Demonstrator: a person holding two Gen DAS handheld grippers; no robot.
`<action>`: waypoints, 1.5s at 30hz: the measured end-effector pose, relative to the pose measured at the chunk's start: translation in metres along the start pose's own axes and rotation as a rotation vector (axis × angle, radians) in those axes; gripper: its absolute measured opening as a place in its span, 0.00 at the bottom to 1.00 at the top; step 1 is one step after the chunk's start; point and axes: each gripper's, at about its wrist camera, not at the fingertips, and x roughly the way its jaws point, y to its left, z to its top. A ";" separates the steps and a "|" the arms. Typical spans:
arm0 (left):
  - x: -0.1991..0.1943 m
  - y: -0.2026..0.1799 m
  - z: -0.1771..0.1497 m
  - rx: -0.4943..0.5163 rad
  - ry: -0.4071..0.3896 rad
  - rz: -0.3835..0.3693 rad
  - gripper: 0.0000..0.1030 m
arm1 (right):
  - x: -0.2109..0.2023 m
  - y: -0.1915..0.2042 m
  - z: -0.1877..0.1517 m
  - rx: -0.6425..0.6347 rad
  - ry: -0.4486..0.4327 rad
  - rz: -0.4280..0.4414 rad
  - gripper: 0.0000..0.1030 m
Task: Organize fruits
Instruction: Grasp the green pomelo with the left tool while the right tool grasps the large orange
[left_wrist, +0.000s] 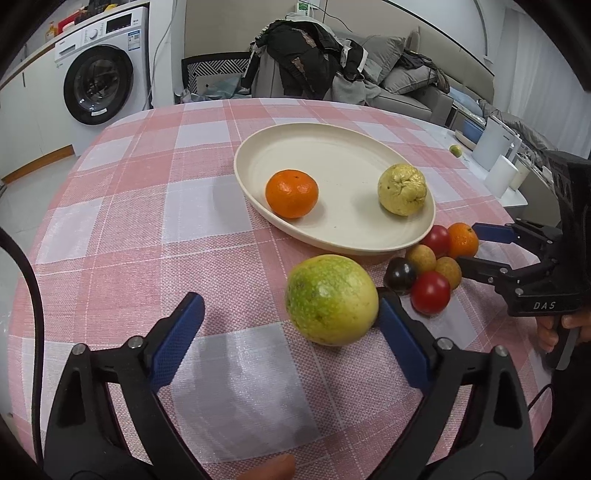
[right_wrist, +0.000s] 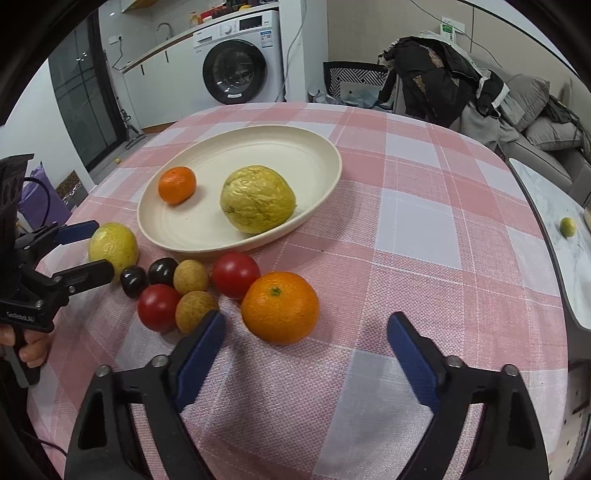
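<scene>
Checked desk (left_wrist: 122, 206): left gripper (left_wrist: 291, 325) wide open beside guava (left_wrist: 331, 299); right gripper (right_wrist: 306, 332) wide open, empty, near orange (right_wrist: 280, 306).

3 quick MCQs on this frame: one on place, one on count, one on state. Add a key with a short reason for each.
1. Where is the big green-yellow fruit?
A. on the plate
B. on the tablecloth, between the open left tongs
C. on the floor

2. How many fruits lie on the plate?
A. two
B. four
C. none

3. How are the right tongs?
A. shut on a tomato
B. shut and empty
C. open, with an orange in front of them

Key: 1 B, it sits on the checked tablecloth between the fingers of the left tongs. 2 A, one small orange and one wrinkled yellow fruit. 3 C, the fingers are spread wide and the orange lies loose.
</scene>
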 end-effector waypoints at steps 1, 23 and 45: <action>0.000 -0.001 0.000 0.003 0.002 -0.003 0.86 | 0.000 0.001 0.000 -0.003 -0.002 0.005 0.80; -0.004 -0.010 -0.002 0.011 -0.017 -0.114 0.47 | -0.003 0.012 -0.002 -0.036 -0.011 0.034 0.53; -0.017 -0.007 -0.001 0.008 -0.069 -0.111 0.47 | -0.001 0.008 0.000 -0.016 -0.026 0.043 0.39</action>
